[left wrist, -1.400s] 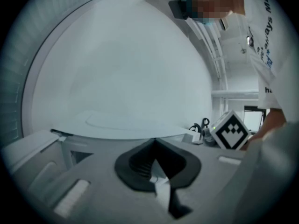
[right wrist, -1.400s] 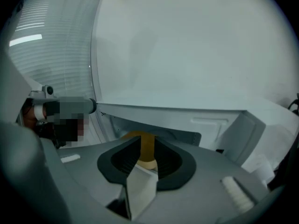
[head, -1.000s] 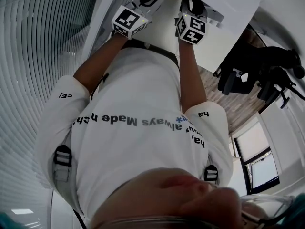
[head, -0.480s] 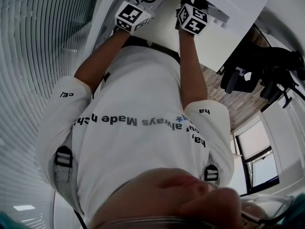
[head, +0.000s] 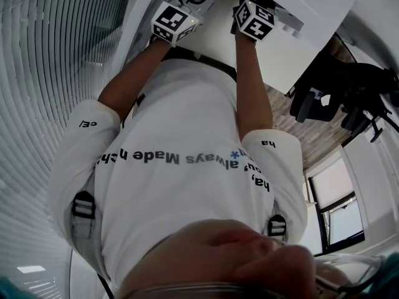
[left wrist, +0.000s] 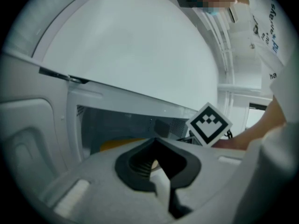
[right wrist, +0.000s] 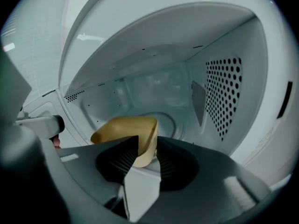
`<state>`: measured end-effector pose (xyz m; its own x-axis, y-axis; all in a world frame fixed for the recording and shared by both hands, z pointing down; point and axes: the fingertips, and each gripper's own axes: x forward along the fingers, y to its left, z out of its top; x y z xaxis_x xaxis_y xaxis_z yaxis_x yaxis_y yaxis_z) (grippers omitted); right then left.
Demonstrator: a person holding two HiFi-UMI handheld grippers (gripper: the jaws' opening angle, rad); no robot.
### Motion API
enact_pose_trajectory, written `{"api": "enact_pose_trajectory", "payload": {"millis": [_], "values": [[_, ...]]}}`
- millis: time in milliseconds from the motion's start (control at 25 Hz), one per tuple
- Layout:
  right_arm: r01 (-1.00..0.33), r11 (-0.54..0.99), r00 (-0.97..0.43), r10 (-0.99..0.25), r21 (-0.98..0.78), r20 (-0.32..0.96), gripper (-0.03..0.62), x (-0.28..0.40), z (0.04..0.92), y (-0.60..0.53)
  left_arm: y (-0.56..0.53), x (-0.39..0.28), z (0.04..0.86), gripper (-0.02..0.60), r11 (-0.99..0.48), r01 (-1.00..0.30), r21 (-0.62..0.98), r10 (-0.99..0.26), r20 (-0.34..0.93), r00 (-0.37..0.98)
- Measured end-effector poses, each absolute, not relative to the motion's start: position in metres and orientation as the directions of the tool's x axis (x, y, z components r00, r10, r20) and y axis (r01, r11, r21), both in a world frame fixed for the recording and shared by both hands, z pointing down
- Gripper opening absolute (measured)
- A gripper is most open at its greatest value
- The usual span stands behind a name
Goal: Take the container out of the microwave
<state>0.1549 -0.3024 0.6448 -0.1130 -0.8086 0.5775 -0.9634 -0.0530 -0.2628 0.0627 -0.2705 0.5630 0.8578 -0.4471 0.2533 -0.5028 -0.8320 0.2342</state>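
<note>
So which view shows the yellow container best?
The right gripper view: the yellow container sits plainly inside the microwave cavity, rim and wall visible. The left gripper view shows only a yellow sliver behind its hand-held gripper. The head view shows none of it.

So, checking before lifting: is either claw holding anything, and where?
Nothing yet. The right claw, jaws just closing, straddles the yellow tub's wall; left claw empty.

An office-like room is shown. A black office chair [head: 321, 101] is seen on a wooden floor [head: 302, 139], next to a white table [head: 293, 55]. A window [head: 336, 213] is set in the wall. A white microwave [right wrist: 154, 85] is kept here too.
</note>
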Motion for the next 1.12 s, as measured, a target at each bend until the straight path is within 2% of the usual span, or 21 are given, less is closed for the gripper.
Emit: {"api": "enact_pose_trajectory", "payload": {"millis": [160, 480, 1120], "values": [[-0.963, -0.054, -0.115, -0.805, -0.266, 0.581, 0.12, 0.153, 0.643, -0.303, -0.269, 0.06, 0.558, 0.003, -0.831, -0.505, 0.234, -0.447, 0.258, 0.856], [-0.954, -0.13, -0.065, -0.793, -0.271, 0.606, 0.029, 0.159, 0.645, -0.299, -0.268, 0.055, 0.554, 0.003, -0.828, -0.51, 0.233, -0.454, 0.255, 0.854], [-0.919, -0.222, -0.019, -0.801, -0.327, 0.599, 0.02, 0.174, 0.633, -0.29, -0.265, 0.056, 0.545, 0.003, -0.829, -0.51, 0.228, -0.457, 0.248, 0.854]]}}
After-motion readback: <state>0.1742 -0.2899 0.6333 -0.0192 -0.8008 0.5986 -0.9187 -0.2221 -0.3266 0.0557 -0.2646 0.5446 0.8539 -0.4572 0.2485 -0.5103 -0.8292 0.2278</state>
